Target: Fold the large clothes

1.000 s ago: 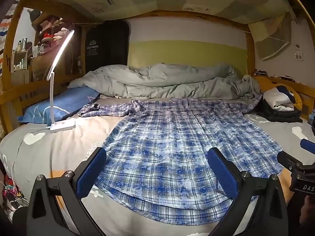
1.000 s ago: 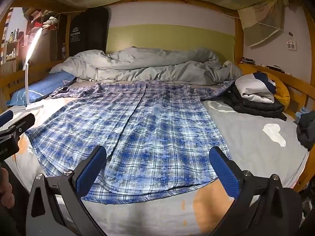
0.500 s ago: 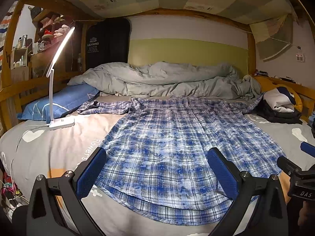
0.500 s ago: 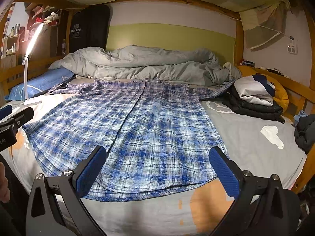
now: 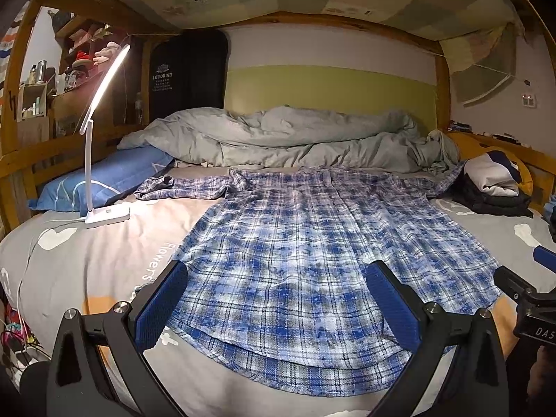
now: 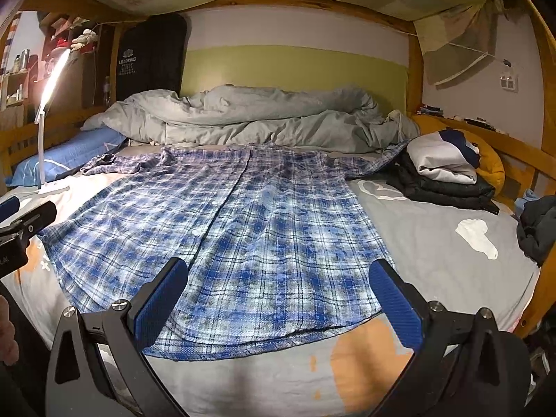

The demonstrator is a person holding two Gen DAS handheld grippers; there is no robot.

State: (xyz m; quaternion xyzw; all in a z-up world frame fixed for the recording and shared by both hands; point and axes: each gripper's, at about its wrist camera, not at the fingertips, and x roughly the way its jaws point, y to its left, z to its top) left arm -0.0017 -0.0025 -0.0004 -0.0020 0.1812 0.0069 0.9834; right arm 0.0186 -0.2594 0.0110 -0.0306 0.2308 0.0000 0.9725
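The blue plaid shirt [image 5: 312, 260] is spread flat on the bed [image 6: 434, 260], hem nearest. The left gripper [image 5: 278, 299] and right gripper [image 6: 278, 295] are held wide apart and empty. One side edge should be pinched low, then carried across evenly.

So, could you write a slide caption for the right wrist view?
Open right gripper above the plaid shirt spread flat on the bed.
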